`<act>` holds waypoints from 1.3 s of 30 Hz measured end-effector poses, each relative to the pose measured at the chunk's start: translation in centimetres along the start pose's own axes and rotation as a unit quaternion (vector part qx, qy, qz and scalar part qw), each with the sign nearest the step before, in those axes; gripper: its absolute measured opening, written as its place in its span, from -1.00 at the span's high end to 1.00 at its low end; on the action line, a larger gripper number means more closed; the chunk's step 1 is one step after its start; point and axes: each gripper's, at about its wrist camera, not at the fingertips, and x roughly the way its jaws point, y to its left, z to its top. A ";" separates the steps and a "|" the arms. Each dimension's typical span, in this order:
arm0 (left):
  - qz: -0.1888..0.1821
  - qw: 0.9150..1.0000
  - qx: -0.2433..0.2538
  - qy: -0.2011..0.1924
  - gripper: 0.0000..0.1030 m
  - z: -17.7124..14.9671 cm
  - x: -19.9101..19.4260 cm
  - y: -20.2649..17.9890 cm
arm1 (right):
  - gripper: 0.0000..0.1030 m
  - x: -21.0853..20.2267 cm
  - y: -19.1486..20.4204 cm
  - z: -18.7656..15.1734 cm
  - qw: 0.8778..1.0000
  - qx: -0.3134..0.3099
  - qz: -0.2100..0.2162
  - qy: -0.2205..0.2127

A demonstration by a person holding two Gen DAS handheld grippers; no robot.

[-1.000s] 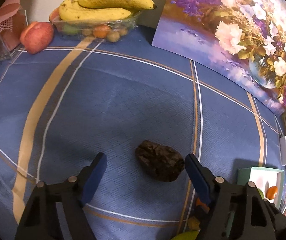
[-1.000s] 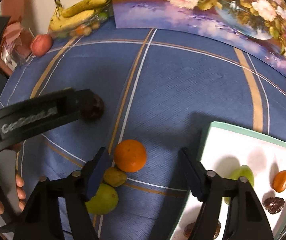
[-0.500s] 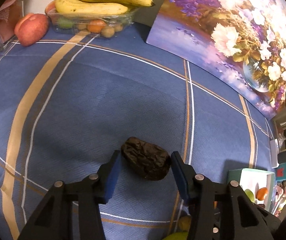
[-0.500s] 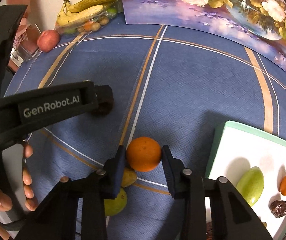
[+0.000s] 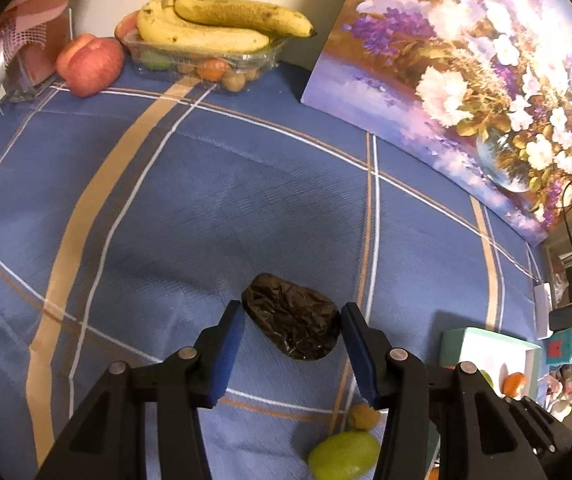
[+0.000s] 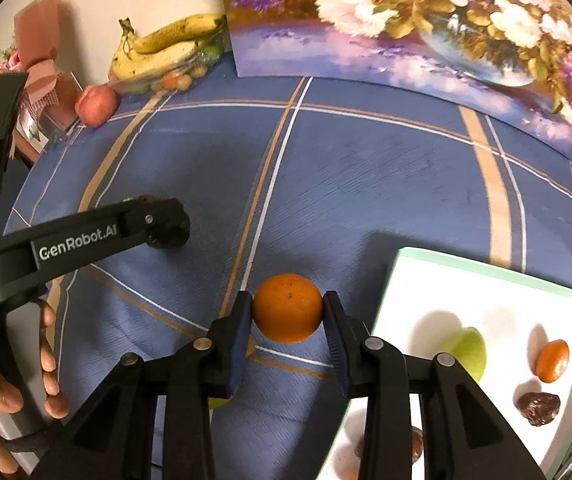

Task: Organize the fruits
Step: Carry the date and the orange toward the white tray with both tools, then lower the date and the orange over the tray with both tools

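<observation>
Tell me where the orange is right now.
In the right wrist view the orange sits low in the centre, clamped between the jaws of the right gripper, over the blue cloth just left of the white tray.

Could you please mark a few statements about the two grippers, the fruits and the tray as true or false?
1. The right gripper is shut on the orange. True.
2. The left gripper grips a banana. False: its pads hold a dark wrinkled fruit; the bananas lie on a clear container at the far edge.
3. The white tray is empty. False: it holds a green fruit, a small orange fruit and dark dried fruits.
4. A red apple sits on the blue cloth beside the clear container. True.
</observation>
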 end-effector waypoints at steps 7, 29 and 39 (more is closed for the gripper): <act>-0.008 1.000 0.004 -0.017 -0.02 -1.5 -3.2 -1.3 | 0.27 -2.5 -0.4 -1.1 1.000 0.002 -0.006 -0.009; 0.008 0.997 0.072 -0.023 -0.02 -9.6 -8.5 -4.8 | 0.27 -7.8 -3.9 -9.1 0.999 0.029 -0.029 -0.017; 0.015 0.996 0.084 -0.012 -0.02 -12.3 -8.3 -6.3 | 0.27 -8.9 -5.1 -11.2 0.999 0.035 -0.030 -0.020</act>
